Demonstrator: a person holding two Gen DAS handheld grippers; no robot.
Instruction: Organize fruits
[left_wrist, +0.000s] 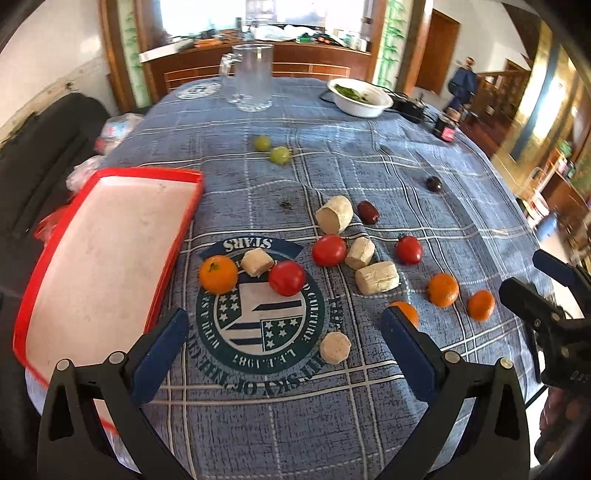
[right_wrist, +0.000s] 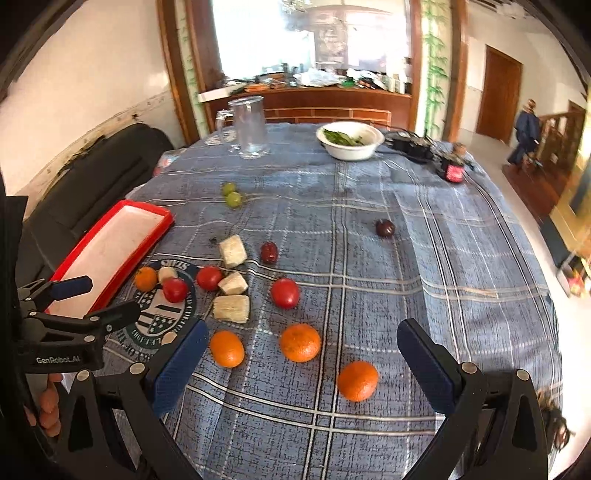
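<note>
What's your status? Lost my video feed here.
Left gripper open, empty; right gripper open, empty. Red tray bare; oranges, tomatoes loose on tablecloth. Nothing blocking.

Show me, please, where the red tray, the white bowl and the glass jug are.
red tray (left_wrist: 184, 175), left wrist view, on its far rim.
white bowl (right_wrist: 351, 152), right wrist view, on its outer wall.
glass jug (left_wrist: 255, 77), left wrist view, on its body.

Table under a blue plaid tablecloth (right_wrist: 369, 266), bearing a red tray (left_wrist: 110, 254), oranges (right_wrist: 300, 342), tomatoes (right_wrist: 284, 292), green grapes (left_wrist: 279, 155), glass pitcher (left_wrist: 254, 75), and white bowl (left_wrist: 360, 98).
</note>
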